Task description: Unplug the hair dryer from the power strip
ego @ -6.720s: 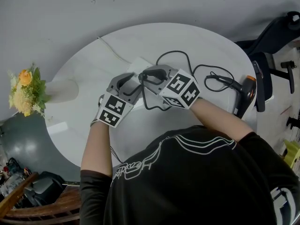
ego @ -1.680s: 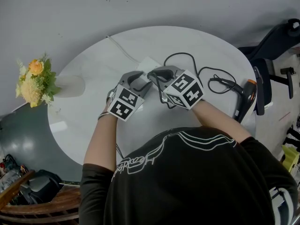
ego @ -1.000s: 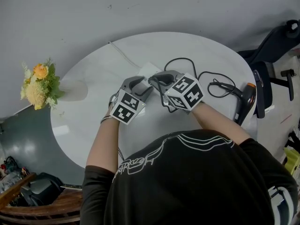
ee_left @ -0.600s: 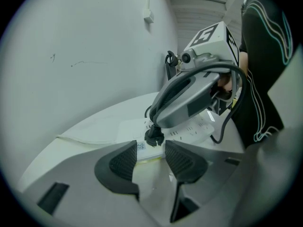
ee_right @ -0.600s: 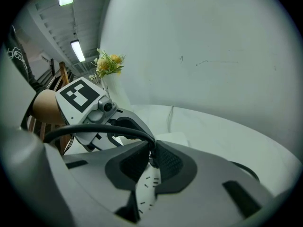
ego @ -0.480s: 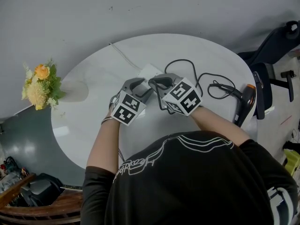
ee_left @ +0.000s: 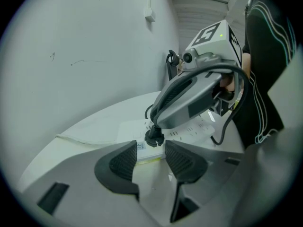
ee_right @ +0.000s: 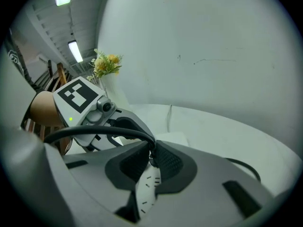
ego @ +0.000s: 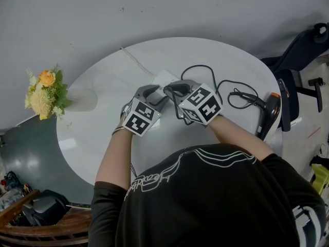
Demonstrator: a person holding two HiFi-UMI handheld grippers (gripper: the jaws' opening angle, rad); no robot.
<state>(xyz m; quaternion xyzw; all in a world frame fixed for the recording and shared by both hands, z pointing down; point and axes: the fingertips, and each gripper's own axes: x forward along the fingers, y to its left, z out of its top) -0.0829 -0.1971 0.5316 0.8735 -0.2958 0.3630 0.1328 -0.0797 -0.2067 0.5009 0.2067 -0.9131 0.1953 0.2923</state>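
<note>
A white power strip point(ego: 163, 77) lies near the middle of the round white table point(ego: 103, 122). My left gripper point(ego: 156, 89) is shut on the strip's near end point(ee_left: 130, 132); both pads touch its sides. The hair dryer's black plug point(ee_left: 154, 137) stands on the strip's top face. My right gripper point(ego: 168, 88) is shut on that plug from above, and the strip's slotted face point(ee_right: 147, 188) shows below its pads. The black cord point(ego: 205, 71) loops right to the black and orange hair dryer point(ego: 268, 109), lying at the table's right edge.
The strip's white supply cable point(ego: 134, 59) runs off over the far left edge. A white vase point(ego: 79, 100) with yellow flowers point(ego: 43, 91) stands at the table's left. A dark chair point(ego: 303, 40) is on the floor to the right.
Both grippers have stayed on the strip and plug over the last second. The right gripper's marker cube has turned slightly; no gap shows between plug and strip.
</note>
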